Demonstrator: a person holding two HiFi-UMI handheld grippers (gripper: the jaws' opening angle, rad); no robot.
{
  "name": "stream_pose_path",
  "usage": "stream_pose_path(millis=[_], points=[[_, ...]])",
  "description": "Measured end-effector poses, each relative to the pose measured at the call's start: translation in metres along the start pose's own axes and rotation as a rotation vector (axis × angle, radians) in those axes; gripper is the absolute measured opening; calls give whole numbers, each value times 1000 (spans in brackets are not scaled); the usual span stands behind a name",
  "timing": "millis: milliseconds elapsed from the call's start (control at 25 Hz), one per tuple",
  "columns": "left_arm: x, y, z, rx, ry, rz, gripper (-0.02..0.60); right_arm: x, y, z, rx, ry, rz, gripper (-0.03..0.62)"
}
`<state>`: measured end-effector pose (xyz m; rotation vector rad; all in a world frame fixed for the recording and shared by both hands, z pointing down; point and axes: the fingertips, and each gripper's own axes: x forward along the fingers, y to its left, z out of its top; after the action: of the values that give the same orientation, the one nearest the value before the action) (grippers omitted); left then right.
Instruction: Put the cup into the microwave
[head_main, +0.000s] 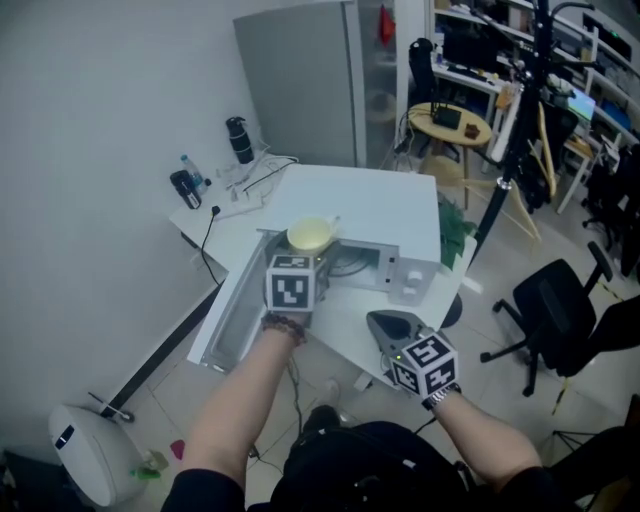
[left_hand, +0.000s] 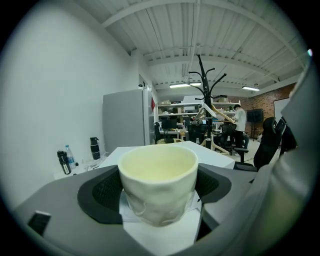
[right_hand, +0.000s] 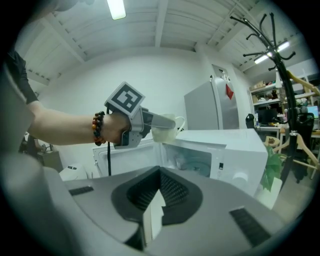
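A pale yellow cup (head_main: 310, 235) hangs in front of the white microwave (head_main: 395, 205), just above its open cavity (head_main: 352, 262). My left gripper (head_main: 308, 252) is shut on the cup, which fills the left gripper view (left_hand: 157, 182) between the dark pads (left_hand: 102, 192). The microwave door (head_main: 235, 300) stands swung open to the left. In the right gripper view the cup (right_hand: 165, 131) and the left gripper (right_hand: 145, 122) sit at the microwave (right_hand: 220, 150) opening. My right gripper (head_main: 390, 322) stays lower right of the microwave, shut with nothing in it (right_hand: 152, 210).
Behind the microwave on the white table (head_main: 225, 215) stand a black bottle (head_main: 240, 140), a water bottle (head_main: 190, 170) and cables. A grey cabinet (head_main: 300, 80) is beyond. An office chair (head_main: 555, 310) and coat stand (head_main: 520, 100) stand right; a white bin (head_main: 90, 455) sits lower left.
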<state>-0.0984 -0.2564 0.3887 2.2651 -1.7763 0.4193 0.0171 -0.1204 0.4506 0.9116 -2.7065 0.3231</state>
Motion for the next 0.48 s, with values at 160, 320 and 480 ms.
stream_pose_path(millis=[160, 320, 480], points=[[-11, 3, -12, -16, 2, -1, 426, 2, 11, -5, -7, 7, 14, 11], [-15, 3, -29, -20, 12, -3, 426, 3, 19, -12, -11, 19, 24, 11], [-15, 1, -48, -36, 34, -6, 426, 2, 23, -19, -9, 35, 29, 11]])
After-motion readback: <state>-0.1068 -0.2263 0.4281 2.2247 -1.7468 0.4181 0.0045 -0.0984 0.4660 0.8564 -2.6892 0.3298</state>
